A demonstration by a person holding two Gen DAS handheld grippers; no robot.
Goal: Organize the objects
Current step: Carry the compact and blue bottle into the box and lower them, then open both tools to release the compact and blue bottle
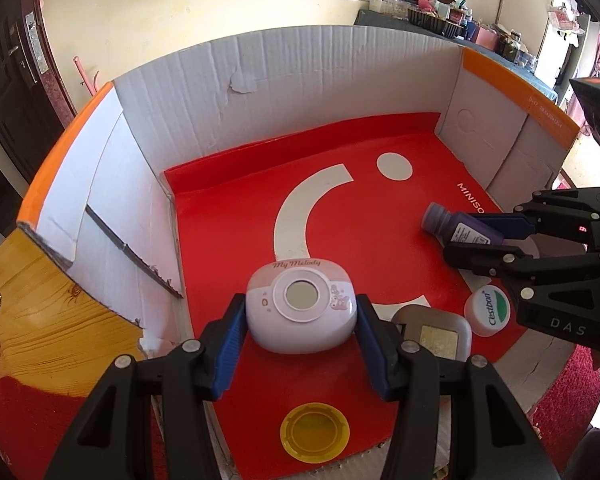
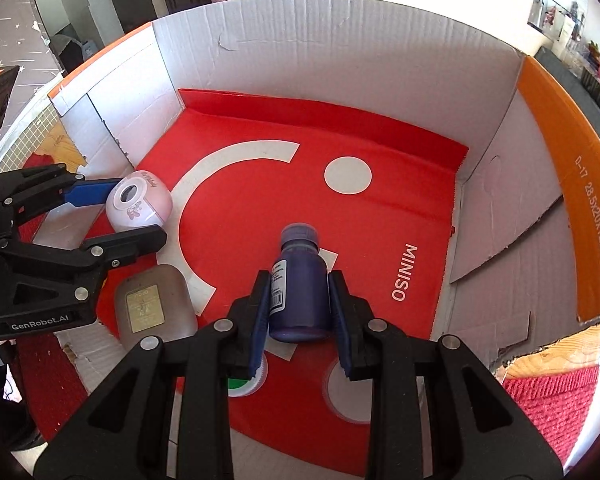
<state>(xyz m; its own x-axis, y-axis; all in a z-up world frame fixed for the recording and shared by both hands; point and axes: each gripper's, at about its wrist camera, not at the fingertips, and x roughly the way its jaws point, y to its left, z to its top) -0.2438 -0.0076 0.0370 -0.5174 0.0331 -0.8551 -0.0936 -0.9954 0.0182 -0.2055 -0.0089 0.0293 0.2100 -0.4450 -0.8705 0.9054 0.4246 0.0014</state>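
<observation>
My left gripper [image 1: 301, 312] is shut on a pink and white My Melody case [image 1: 301, 305], its blue pads pressed on both sides, low over the red liner of a cardboard box [image 1: 284, 76]. From the right wrist view the same case [image 2: 138, 200] shows at the left between the left gripper's [image 2: 134, 210] fingers. My right gripper [image 2: 299, 280] is shut on a small purple bottle [image 2: 299, 280], cap pointing away, above the red liner [image 2: 380, 232]. In the left wrist view that bottle [image 1: 458, 226] lies sideways in the right gripper [image 1: 474, 240].
A grey square compact [image 1: 434, 334] [image 2: 154, 304], a white Cestbon cap [image 1: 488, 310] and a yellow lid [image 1: 314, 432] lie on the box's near floor. The box walls [image 2: 340, 52] stand all around. Wooden table [image 1: 52, 320] and red mat [image 2: 548, 404] lie outside.
</observation>
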